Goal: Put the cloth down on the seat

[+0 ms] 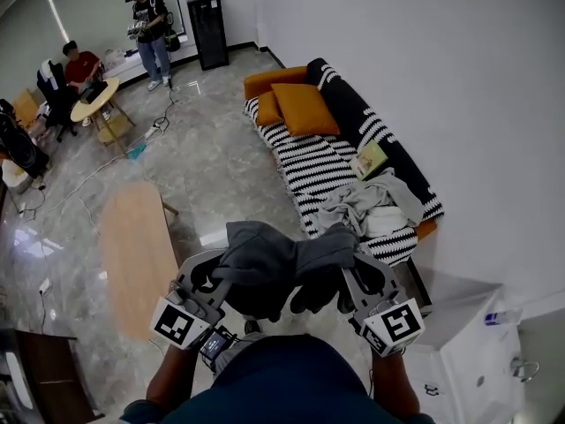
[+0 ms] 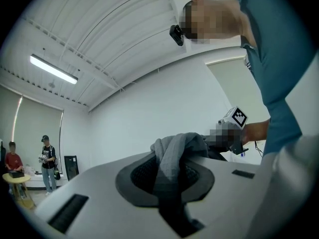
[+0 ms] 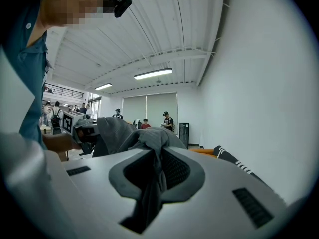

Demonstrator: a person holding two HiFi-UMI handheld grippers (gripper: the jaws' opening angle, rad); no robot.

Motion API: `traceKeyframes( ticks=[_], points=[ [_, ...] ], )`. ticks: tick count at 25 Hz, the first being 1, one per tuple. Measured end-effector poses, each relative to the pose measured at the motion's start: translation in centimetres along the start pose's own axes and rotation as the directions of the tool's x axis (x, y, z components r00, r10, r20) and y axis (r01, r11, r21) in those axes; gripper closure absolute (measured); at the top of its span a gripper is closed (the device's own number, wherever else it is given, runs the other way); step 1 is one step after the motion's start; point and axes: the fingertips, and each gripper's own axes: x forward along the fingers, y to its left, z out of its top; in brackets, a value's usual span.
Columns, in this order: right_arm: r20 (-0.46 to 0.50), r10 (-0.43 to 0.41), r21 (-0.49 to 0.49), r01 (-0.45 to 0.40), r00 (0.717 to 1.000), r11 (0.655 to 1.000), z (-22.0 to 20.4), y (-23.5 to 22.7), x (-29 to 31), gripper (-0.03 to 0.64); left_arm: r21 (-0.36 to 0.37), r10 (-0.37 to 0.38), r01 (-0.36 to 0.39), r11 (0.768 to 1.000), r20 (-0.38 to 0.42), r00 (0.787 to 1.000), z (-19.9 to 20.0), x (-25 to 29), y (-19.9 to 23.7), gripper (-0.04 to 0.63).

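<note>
Closest to the lens is the person's dark teal shirt, and just beyond it each hand carries a gripper, with a dark grey cloth bunched up between the two. On the left gripper the fingers are clenched on one end of the cloth; in the left gripper view a fold of it rises straight out from between the closed jaws. The right gripper is clamped on the other end in the same way, and in the right gripper view the fabric is pinched in the narrow gap and trails down past the pads. So the cloth is carried in the air from one set of fingertips to the other, over the marble floor and not yet on any seat. Ahead of the right fingers stands the black-and-white striped sofa. A heap of pale clothes lies on its near end, just beyond those fingertips, and two orange cushions sit at the far end. Off to the outer side of the left fingers stands a long wooden table, blurred. Well beyond it, a standing person and a seated person in red are at the far end of the room.
</note>
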Motion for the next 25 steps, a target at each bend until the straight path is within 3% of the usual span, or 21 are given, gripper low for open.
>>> traceKeyframes(
  ticks=[11,20,25],
  points=[
    [-0.019,-0.048,0.012,0.049,0.999,0.999,0.4,3.9,6.5,0.574,-0.065,-0.042,0.043,0.997,0.015,0.999,-1.9,-2.5,8.0,0.541],
    [-0.078,-0.049,0.103,0.057,0.996,0.993,-2.4,4.5,9.5,0.574,-0.101,-0.102,0.105,0.989,0.03,0.994,-3.0,-1.9,9.1,0.541],
    [-0.134,-0.023,0.179,0.047,0.991,0.983,-5.1,3.7,10.2,0.574,-0.256,-0.109,0.108,0.961,0.012,0.994,-5.5,-0.5,8.3,0.541]
  ],
)
